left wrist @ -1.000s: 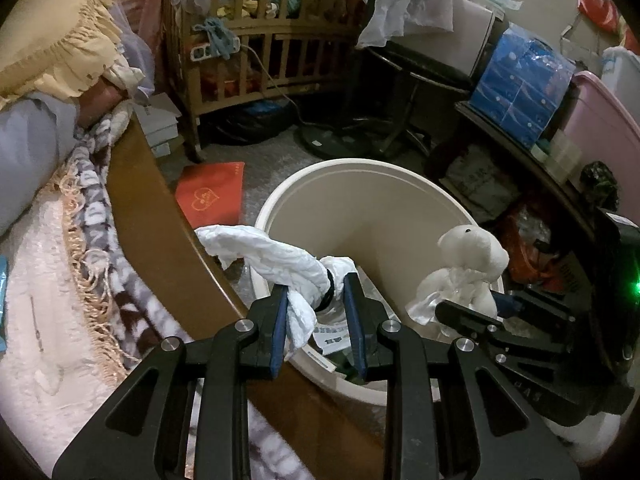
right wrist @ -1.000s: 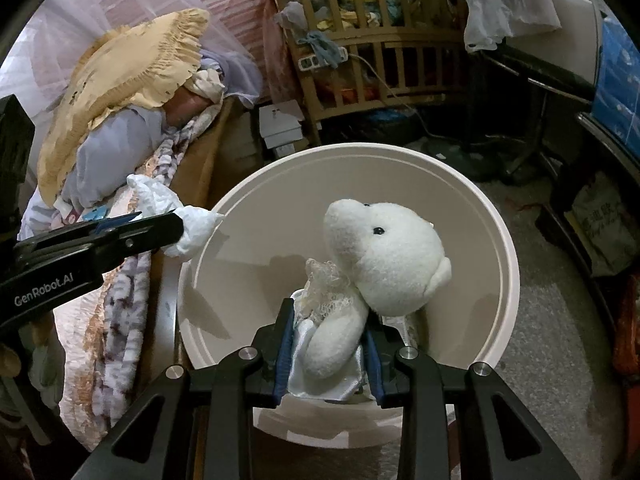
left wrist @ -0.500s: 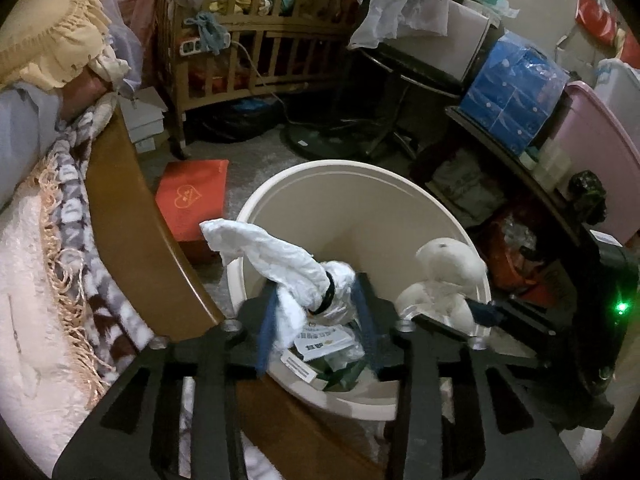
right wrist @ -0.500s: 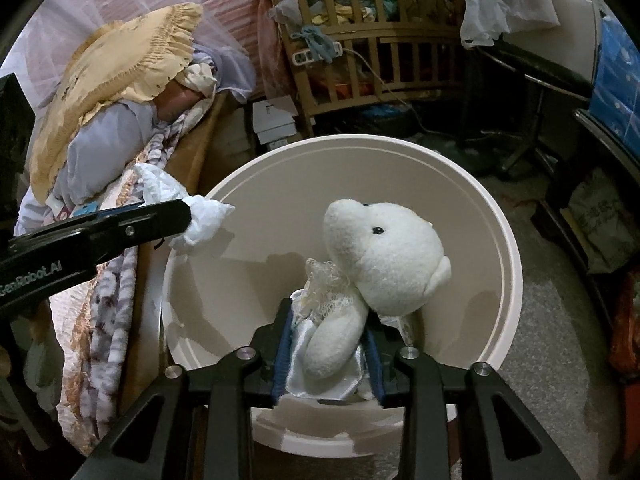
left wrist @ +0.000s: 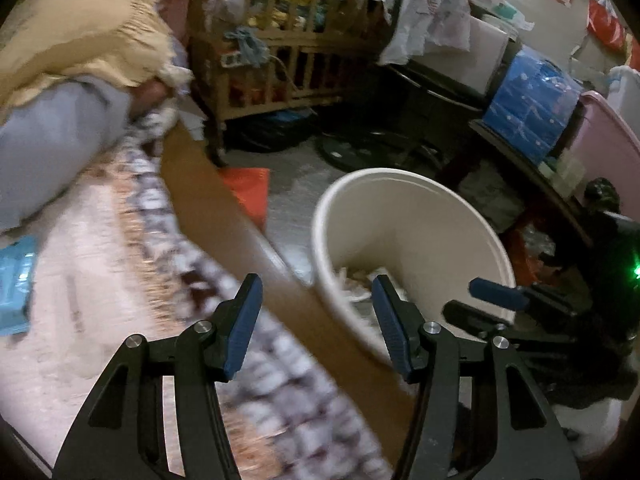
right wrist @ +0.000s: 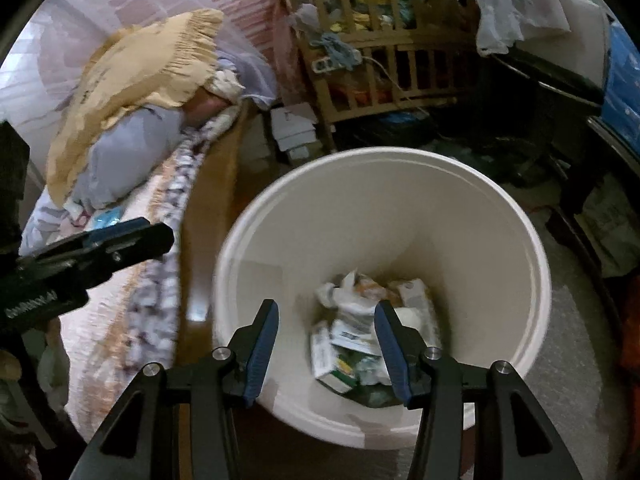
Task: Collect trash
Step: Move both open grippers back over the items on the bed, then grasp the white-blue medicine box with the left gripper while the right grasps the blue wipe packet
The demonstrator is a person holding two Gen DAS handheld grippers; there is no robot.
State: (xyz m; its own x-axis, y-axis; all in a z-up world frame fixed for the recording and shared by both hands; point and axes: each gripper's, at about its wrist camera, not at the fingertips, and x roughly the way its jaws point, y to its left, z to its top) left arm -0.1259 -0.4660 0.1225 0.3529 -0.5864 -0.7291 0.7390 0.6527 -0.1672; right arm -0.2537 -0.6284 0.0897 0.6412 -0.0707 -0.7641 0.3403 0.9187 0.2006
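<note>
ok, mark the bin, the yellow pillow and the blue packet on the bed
bin point(right wrist: 516, 216): right wrist view, far rim.
yellow pillow point(right wrist: 136, 68): right wrist view, middle of cover.
blue packet point(left wrist: 16, 284): left wrist view, middle of wrapper.

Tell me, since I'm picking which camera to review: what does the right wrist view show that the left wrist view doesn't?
Only the right wrist view shows the trash lying at the bottom of the bin. Only the left wrist view shows the red packet on the floor and the blue package. Both show the bin, the yellow pillow, the crib, and both hand-held grippers open and empty.
</note>
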